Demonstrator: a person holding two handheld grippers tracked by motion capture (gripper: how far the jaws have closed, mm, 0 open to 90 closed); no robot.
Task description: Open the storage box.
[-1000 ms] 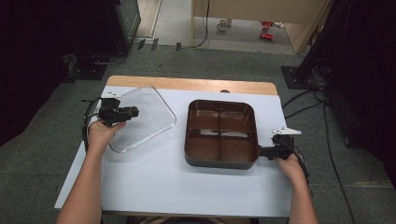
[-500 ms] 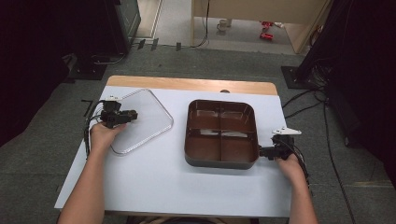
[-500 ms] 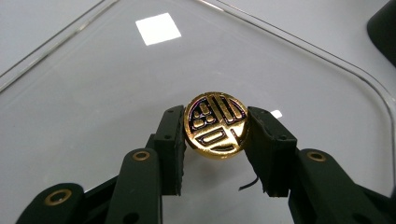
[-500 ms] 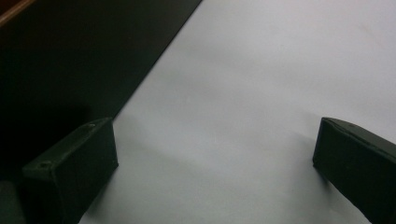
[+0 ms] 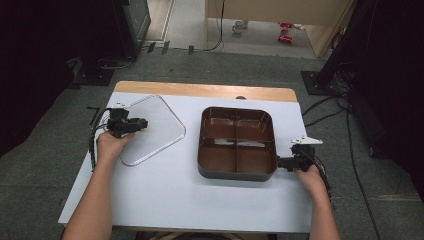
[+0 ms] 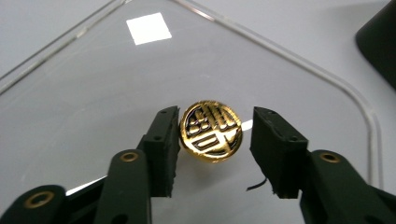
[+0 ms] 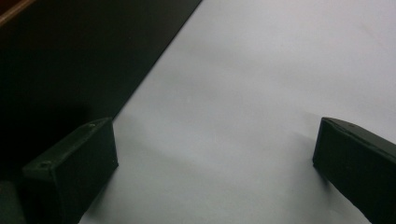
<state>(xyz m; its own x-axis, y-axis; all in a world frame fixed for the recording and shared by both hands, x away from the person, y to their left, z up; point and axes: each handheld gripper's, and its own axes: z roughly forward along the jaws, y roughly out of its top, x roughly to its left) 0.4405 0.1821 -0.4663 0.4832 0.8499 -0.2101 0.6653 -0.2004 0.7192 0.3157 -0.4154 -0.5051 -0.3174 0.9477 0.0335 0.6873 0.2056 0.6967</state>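
In the high view there is one white table point(image 5: 165, 200) in the middle of the frame, and on it lie two big things: one clear lid point(image 5: 152, 131) in the left half and one brown tray point(image 5: 237, 142) a little right of the centre. The lid lies flat on the table, well apart from the tray. The tray has four compartments, two in the back row and two in the front row. There are two grippers, one in each hand. The left gripper point(image 5: 131, 123) is at the left side of the frame, over the left part of the lid, and it points to the right. In the left gripper view one round gold knob point(image 6: 211, 131) stands in the middle of the lid point(image 6: 93, 107), between the two black jaws. The jaws have just been opening: the left jaw is touching the knob or almost touching it, and the right jaw stands clear of it with a visible gap, so the knob is not gripped. The right gripper point(image 5: 286, 162) is at the right side of the frame, just beside the front right corner of the tray. In the right gripper view its two jaws stand wide apart over the bare table point(image 7: 261, 93) and hold nothing; the dark wall of the tray point(image 7: 74, 60) is at the upper left.
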